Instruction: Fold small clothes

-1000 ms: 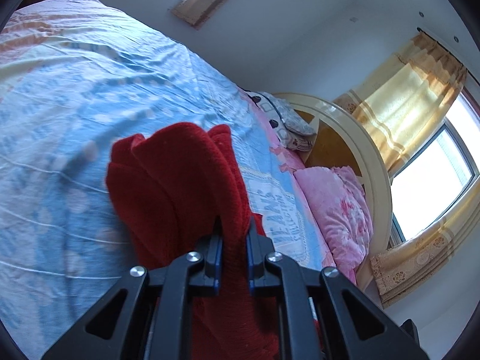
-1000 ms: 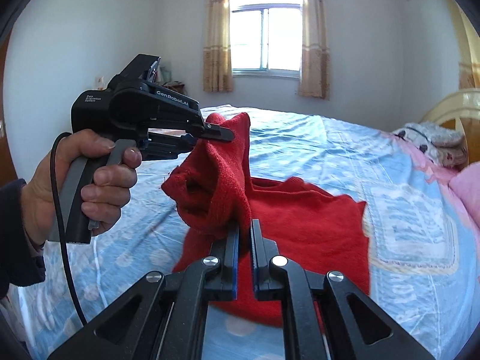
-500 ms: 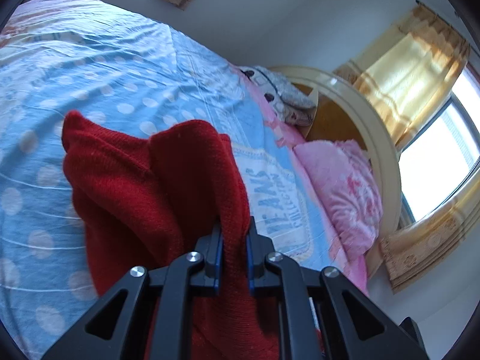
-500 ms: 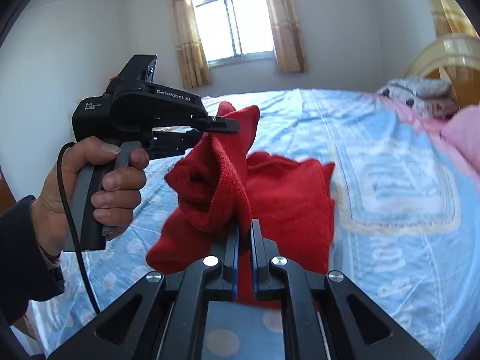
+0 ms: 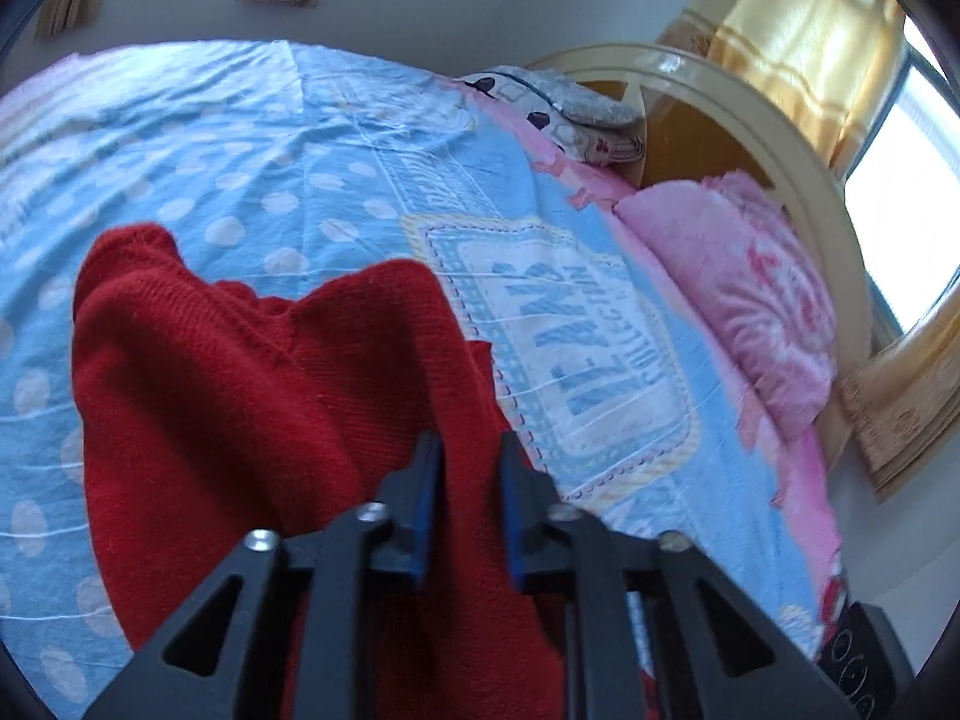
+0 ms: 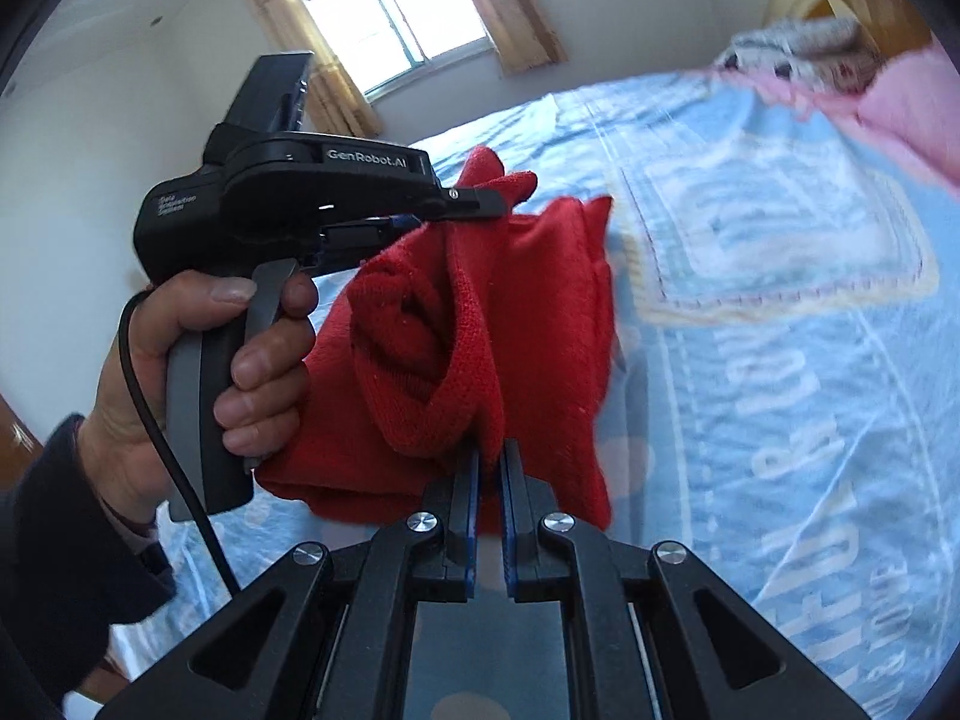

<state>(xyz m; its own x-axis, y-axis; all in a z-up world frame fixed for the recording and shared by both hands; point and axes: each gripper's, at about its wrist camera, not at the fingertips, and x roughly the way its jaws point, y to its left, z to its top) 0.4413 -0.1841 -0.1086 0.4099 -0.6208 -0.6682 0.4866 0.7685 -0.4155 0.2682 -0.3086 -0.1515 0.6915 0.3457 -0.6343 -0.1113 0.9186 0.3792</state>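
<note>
One red knitted garment (image 5: 252,396) hangs bunched above the blue polka-dot bedsheet (image 5: 252,138), held up at two spots. The right gripper (image 6: 491,468) is clamped tight on a fold of its near edge. The left gripper (image 5: 467,456), held in a hand (image 6: 180,372), has its jaws opening, with the red knit between them, pads no longer pressing. A pink pillow (image 5: 738,288) lies by the curved cream headboard (image 5: 798,162).
</note>
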